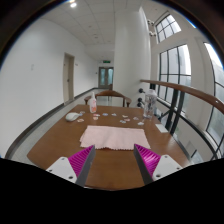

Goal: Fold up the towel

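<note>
A pale pink towel [113,136] lies spread flat on the brown wooden table [55,140], just beyond my fingers. My gripper [113,161] is open and empty, held above the table's near part. Its magenta pads [82,160] stand wide apart, with bare table between them. The towel's near edge lies a little ahead of the fingertips.
At the table's far end stand a small bottle [93,103], a white dish [72,116] and several small scattered items [122,119]. A clear bottle or glass [160,124] stands at the right side. Chairs line the right; windows and a pillar lie beyond.
</note>
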`<action>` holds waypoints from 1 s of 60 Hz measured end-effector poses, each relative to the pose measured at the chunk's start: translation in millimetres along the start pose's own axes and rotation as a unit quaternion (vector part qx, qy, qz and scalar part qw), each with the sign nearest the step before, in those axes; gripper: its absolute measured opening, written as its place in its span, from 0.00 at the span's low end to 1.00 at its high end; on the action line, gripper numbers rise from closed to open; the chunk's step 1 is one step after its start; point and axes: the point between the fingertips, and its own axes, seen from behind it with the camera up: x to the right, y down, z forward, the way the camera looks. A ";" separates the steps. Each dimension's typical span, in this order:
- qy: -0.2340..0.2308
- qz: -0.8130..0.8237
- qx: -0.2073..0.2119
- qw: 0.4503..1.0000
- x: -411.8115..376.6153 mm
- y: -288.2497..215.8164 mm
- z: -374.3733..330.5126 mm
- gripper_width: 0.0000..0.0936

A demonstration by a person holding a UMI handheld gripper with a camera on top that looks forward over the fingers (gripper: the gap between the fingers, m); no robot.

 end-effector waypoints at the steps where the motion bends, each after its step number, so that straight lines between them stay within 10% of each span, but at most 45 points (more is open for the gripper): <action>1: -0.002 -0.004 -0.001 1.000 7.8 1.8 -2.2 0.86; 36: -0.065 -0.027 -0.104 0.992 -124.2 4.6 204.4 0.68; 46: -0.082 -0.037 -0.119 0.989 -132.2 20.3 215.1 0.12; 60: -0.087 -0.021 -0.113 0.990 -130.7 15.0 215.5 0.00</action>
